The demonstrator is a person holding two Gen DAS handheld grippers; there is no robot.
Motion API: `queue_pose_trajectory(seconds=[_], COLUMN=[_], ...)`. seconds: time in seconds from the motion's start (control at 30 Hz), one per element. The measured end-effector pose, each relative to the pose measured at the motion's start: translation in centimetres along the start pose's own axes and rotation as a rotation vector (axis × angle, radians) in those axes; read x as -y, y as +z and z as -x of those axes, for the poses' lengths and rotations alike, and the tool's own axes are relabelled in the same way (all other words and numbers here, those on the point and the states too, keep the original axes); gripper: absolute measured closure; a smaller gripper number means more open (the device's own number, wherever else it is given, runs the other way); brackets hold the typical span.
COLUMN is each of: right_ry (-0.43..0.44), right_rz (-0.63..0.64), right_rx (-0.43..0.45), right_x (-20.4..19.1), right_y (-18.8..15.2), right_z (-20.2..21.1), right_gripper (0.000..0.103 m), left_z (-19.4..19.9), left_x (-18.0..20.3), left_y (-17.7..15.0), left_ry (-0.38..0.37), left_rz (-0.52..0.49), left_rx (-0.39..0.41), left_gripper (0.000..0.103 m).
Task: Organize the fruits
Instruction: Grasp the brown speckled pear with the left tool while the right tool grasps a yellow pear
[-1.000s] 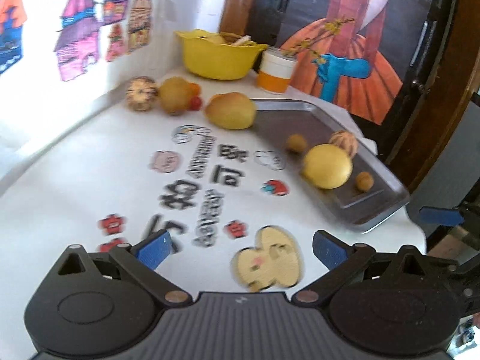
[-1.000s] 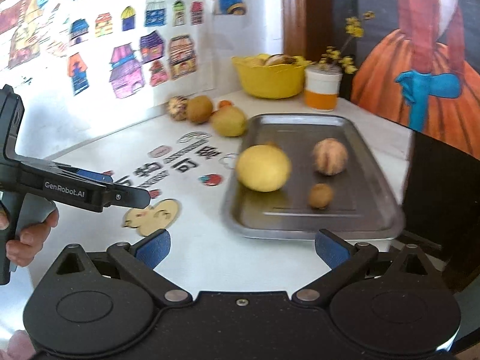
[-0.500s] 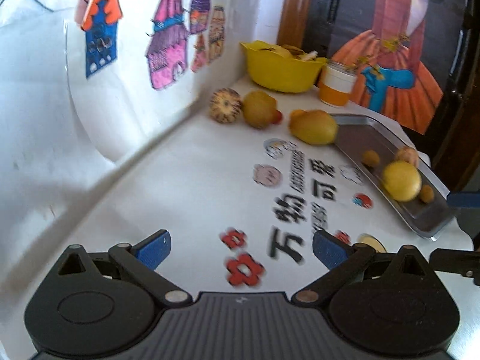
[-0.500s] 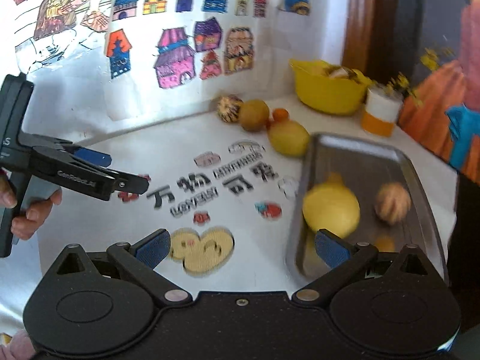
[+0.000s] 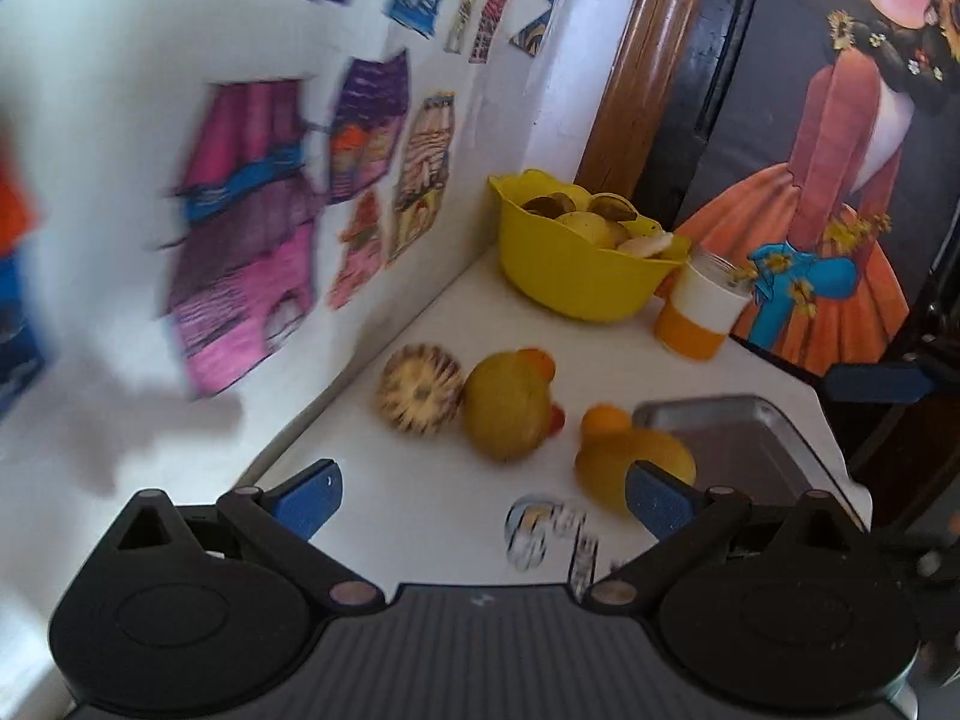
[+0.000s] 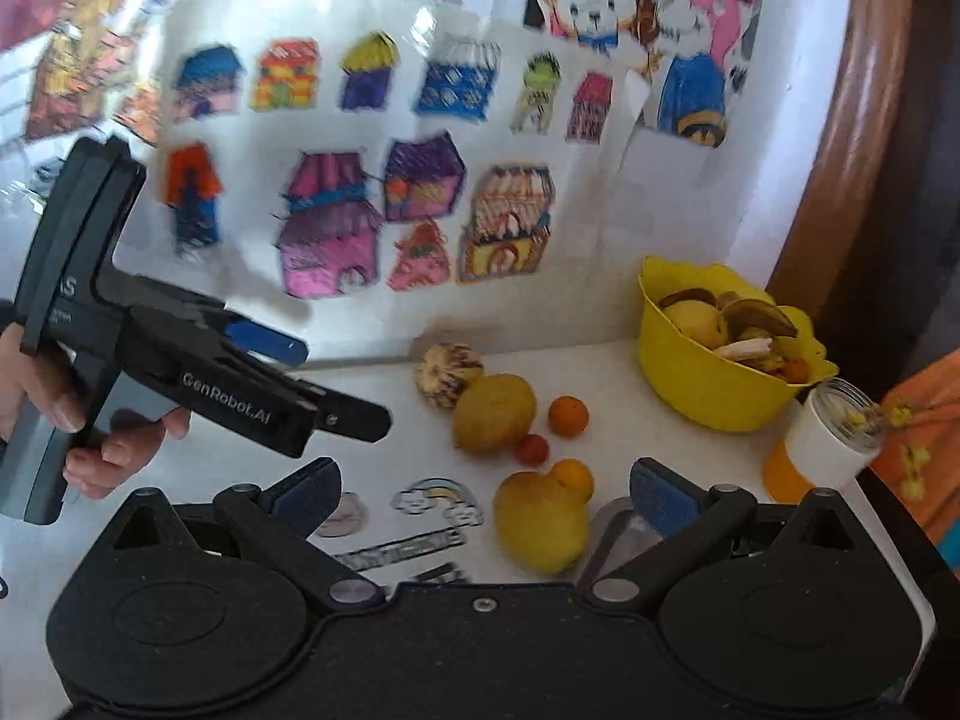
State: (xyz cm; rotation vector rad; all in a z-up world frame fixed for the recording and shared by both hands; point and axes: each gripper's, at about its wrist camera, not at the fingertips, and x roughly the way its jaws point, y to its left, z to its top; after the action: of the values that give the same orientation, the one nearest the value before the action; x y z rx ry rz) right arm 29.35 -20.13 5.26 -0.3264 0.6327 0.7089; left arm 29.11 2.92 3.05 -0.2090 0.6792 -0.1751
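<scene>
Yellow-green round fruit (image 5: 509, 414) touches striped fruit (image 5: 419, 389).

"GenRobot.AI" in white on the black left tongs (image 6: 336, 384), "AS" on their handle

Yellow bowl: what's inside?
The yellow bowl holds a yellow fruit, brown curved pieces and a pale slice. Anything beneath them is covered.
</scene>
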Motion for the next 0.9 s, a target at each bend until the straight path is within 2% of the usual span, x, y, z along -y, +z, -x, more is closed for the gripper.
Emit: queue_pose_trajectory(seconds=[0.23, 0.37, 0.57, 0.77, 0.9], right_ry=[0.023, 0.057, 0.111, 0.103, 0.099], right_rz=[-0.006, -0.028, -0.005, 0.003, -0.002], right_rx=[-0.080, -0.103, -0.140, -0.159, -0.163], right_x=[3.5, 4.1, 3.7, 3.5, 3.6], right_y=[-1.2, -2.8, -3.9, -3.4, -3.4], right_z=[-5.8, -7.8, -9.7, -10.8, -11.2], right_gripper=[0.009, 0.017, 0.030, 0.043, 0.044], left_z=[-7.1, -9.4, -10.5, -11.0, -11.2], left_x=[0.4, 0.5, 1.1, 0.8, 1.1], left_y=[0.8, 0.4, 0.6, 1.1, 1.1], left_ry=[0.002, -0.003, -0.007, 0.013, 0.033], left_rz=[0.069, 0.088, 0.074, 0.098, 0.073], left_rx=[-0.064, -0.085, -0.067, -0.056, -0.050], left_gripper=[0.001, 0.010, 0.020, 0.033, 0.041])
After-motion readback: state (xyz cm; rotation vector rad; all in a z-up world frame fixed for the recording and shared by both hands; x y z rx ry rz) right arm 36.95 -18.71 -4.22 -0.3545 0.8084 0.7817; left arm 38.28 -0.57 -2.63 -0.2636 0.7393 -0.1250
